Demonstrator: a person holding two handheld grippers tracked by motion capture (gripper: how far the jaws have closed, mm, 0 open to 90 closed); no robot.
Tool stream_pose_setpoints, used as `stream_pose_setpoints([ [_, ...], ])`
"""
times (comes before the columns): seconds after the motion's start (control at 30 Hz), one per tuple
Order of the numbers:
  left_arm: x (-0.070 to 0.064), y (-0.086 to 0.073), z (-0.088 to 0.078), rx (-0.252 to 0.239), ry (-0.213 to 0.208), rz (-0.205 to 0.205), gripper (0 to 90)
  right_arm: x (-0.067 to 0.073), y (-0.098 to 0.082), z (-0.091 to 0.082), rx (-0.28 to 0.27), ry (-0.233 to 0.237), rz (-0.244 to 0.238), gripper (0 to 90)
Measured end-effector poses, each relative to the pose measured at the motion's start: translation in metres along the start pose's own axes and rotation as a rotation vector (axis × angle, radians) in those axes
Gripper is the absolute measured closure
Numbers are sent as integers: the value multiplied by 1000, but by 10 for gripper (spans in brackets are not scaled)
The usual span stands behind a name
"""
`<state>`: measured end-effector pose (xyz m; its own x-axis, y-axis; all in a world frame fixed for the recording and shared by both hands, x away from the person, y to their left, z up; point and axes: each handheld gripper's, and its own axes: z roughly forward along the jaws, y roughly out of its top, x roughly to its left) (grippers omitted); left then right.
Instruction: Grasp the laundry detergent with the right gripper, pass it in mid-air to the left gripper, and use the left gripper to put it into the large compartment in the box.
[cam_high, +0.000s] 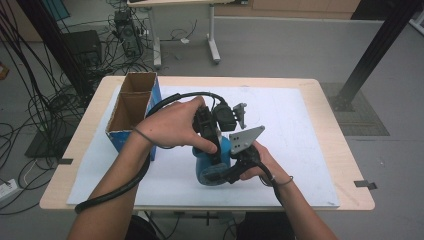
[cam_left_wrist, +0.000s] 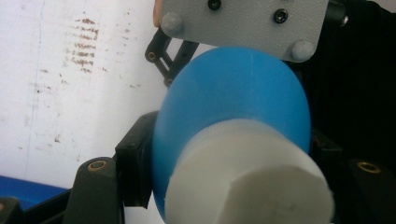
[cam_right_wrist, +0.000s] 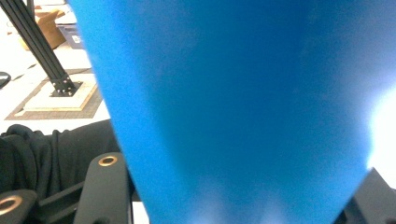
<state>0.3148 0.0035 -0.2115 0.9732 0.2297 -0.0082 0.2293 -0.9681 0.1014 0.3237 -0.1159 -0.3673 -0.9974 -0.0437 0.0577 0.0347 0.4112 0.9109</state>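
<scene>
Gripping a blue bottle with a white cap (cam_left_wrist: 243, 154) from both sides, the left gripper (cam_high: 212, 152) and right gripper (cam_high: 227, 172) clamp it above the white mat (cam_high: 300, 150), right of the open cardboard box (cam_high: 131, 107), boxing apparently still ahead.

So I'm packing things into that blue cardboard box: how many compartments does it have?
2. The box stands at the table's left side, open on top: one compartment at the far end, one nearer the person. Their bottoms are hidden.
</scene>
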Motion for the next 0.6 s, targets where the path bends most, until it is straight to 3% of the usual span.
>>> stream_pose_setpoints([
  [0.6,1,2,-1,0,3,-13,358,-1,-1,-1,-13,0,3,408],
])
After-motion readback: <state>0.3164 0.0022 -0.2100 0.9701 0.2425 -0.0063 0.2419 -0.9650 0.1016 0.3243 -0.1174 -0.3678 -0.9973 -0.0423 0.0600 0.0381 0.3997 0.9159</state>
